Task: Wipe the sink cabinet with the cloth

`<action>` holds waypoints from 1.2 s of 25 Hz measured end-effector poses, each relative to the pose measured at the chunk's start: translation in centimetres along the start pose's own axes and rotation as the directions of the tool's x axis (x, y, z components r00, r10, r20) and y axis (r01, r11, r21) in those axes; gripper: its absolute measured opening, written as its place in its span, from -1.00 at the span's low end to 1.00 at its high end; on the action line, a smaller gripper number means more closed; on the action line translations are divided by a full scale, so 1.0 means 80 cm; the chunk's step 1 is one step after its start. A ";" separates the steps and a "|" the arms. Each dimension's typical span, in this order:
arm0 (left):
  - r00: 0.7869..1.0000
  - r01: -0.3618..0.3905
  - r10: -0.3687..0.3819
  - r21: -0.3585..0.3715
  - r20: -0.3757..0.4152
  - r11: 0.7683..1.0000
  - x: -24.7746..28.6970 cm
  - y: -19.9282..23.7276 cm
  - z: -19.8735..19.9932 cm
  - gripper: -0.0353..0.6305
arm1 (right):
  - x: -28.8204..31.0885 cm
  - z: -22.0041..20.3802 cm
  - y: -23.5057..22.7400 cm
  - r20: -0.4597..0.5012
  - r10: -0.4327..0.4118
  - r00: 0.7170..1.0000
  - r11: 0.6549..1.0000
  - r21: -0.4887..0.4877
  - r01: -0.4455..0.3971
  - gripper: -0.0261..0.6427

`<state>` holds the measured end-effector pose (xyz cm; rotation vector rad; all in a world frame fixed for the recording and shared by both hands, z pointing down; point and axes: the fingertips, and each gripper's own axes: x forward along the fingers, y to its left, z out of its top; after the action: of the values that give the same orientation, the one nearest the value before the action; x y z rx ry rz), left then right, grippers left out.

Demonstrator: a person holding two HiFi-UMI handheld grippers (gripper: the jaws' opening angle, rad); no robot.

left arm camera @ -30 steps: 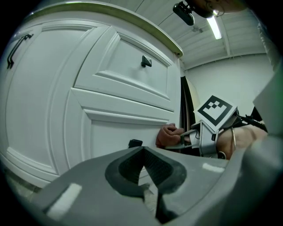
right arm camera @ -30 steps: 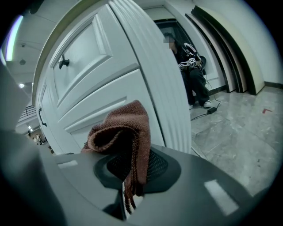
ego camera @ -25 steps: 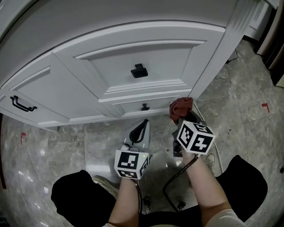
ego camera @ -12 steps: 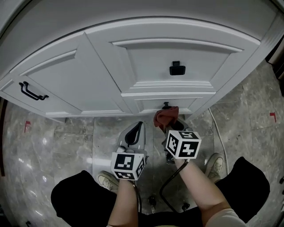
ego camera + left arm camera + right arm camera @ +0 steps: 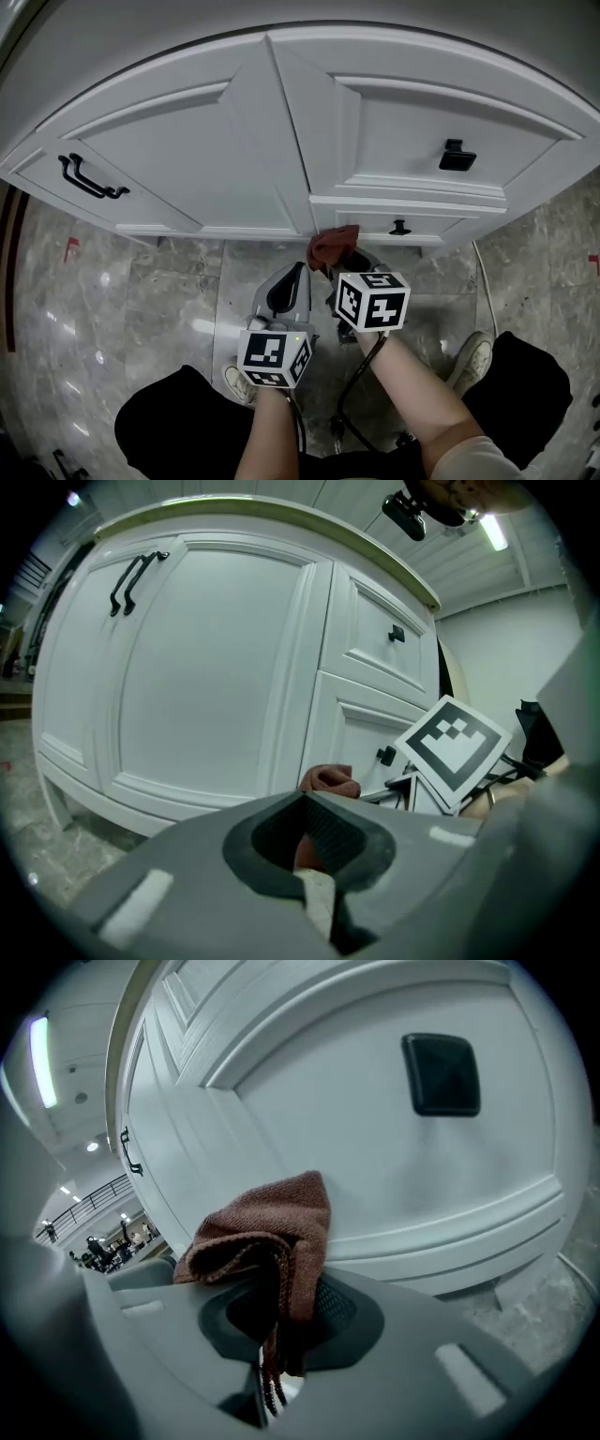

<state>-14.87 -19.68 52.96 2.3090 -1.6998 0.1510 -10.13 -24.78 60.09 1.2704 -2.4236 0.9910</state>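
Note:
The white sink cabinet (image 5: 234, 141) curves across the top of the head view, with a door on the left and drawers on the right. My right gripper (image 5: 330, 267) is shut on a reddish-brown cloth (image 5: 332, 246), which presses against the bottom rail of the cabinet just left of the lower drawer's small black knob (image 5: 400, 227). In the right gripper view the cloth (image 5: 267, 1232) bunches over the jaws against the white drawer front (image 5: 375, 1147). My left gripper (image 5: 291, 281) is shut and holds nothing, low beside the right one, short of the cabinet (image 5: 187, 667).
A black bar handle (image 5: 89, 178) is on the left door and a square black knob (image 5: 457, 155) on the upper drawer. Grey marble floor (image 5: 122, 300) lies below. A black cable (image 5: 352, 394) trails near the person's shoes (image 5: 473, 356).
My right gripper has slid the cloth leftward along the cabinet's lower edge, from the right corner post past the lower drawer knob. The head view has shifted left with it.

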 end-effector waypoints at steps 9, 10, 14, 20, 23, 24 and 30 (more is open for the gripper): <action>1.000 0.022 -0.022 -0.021 0.020 1.000 0.010 -0.015 0.007 -0.89 | -0.014 0.012 -0.024 0.020 -0.038 0.999 0.999 -0.011 0.038 -0.69; 0.999 0.034 -0.033 -0.013 0.017 0.999 0.012 -0.022 0.007 -0.89 | -0.018 0.015 -0.030 0.026 -0.044 0.999 0.999 -0.005 0.044 -0.69; 0.998 0.061 -0.061 0.006 0.007 0.998 0.022 -0.045 0.008 -0.89 | -0.036 0.024 -0.051 0.047 -0.066 0.997 0.998 0.015 0.066 -0.69; 0.996 0.088 -0.088 -0.008 0.010 0.996 0.036 -0.075 0.013 -0.89 | -0.068 0.030 -0.099 0.072 -0.116 0.991 0.993 0.028 0.114 -0.68; 0.993 0.116 -0.116 -0.007 0.001 0.993 0.047 -0.098 0.010 -0.89 | -0.085 0.033 -0.122 0.078 -0.146 0.986 0.989 0.032 0.144 -0.69; 0.992 0.126 -0.126 -0.003 -0.001 0.992 0.051 -0.105 0.010 -0.89 | -0.090 0.034 -0.130 0.080 -0.156 0.985 0.987 0.037 0.153 -0.69; 0.986 0.166 -0.166 0.008 -0.020 0.986 0.069 -0.136 0.002 -0.89 | -0.121 0.042 -0.173 0.094 -0.214 0.972 0.976 0.065 0.209 -0.68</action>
<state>-2.86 -21.85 52.44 2.4345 -1.4923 0.1483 7.01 -26.31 59.29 1.5947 -2.2843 0.9601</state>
